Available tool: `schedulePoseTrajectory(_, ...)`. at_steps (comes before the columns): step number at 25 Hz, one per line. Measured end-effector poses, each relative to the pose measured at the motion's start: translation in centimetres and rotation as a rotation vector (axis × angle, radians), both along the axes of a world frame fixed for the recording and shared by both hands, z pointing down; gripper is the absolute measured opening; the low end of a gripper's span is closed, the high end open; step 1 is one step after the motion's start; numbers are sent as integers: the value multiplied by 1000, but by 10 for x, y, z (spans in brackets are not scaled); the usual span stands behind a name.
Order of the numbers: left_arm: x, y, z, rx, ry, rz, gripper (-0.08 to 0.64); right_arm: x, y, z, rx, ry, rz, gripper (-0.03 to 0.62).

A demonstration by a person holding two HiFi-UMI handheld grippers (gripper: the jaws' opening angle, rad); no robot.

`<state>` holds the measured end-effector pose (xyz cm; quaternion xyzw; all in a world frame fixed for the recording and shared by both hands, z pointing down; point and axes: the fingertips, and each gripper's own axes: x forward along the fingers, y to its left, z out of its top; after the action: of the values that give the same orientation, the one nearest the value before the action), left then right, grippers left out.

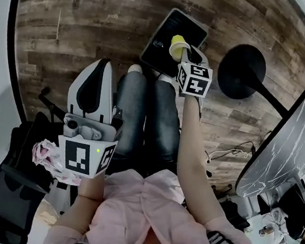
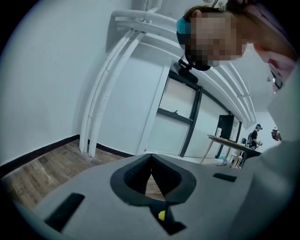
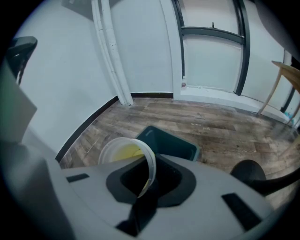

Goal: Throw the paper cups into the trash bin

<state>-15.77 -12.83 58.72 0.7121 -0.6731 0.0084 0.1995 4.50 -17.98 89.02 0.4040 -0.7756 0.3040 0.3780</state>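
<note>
A paper cup [image 1: 177,42] with a yellow inside hangs tilted just over the dark trash bin [image 1: 161,56] that stands on the wooden floor beyond the person's knees. My right gripper [image 1: 182,51] is shut on the cup's rim. In the right gripper view the cup [image 3: 123,152] lies on its side with its rim wall between the jaws of the right gripper [image 3: 148,180], and the bin [image 3: 177,146] sits right behind it. My left gripper [image 1: 100,63] is held over the left thigh, away from the bin. The left gripper [image 2: 151,160] has its tips together and nothing between them.
A black round pedestal foot [image 1: 240,70] stands on the floor right of the bin, under a dark marbled tabletop [image 1: 293,147]. A black office chair [image 1: 3,189] and a crumpled pink-white wrapper [image 1: 46,155] lie at the left. Cables [image 1: 229,152] trail on the floor.
</note>
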Motion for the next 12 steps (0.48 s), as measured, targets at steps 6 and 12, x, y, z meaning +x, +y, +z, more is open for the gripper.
schedulePoseTrajectory(6, -8, -4, 37, 35, -1, -45, 14, -5, -1, 39, -2, 8, -35, 44)
schedulePoseTrajectory(12, -20, 1, 55, 46, -10, -87, 14, -3, 7, 79, -80, 54, -19, 44)
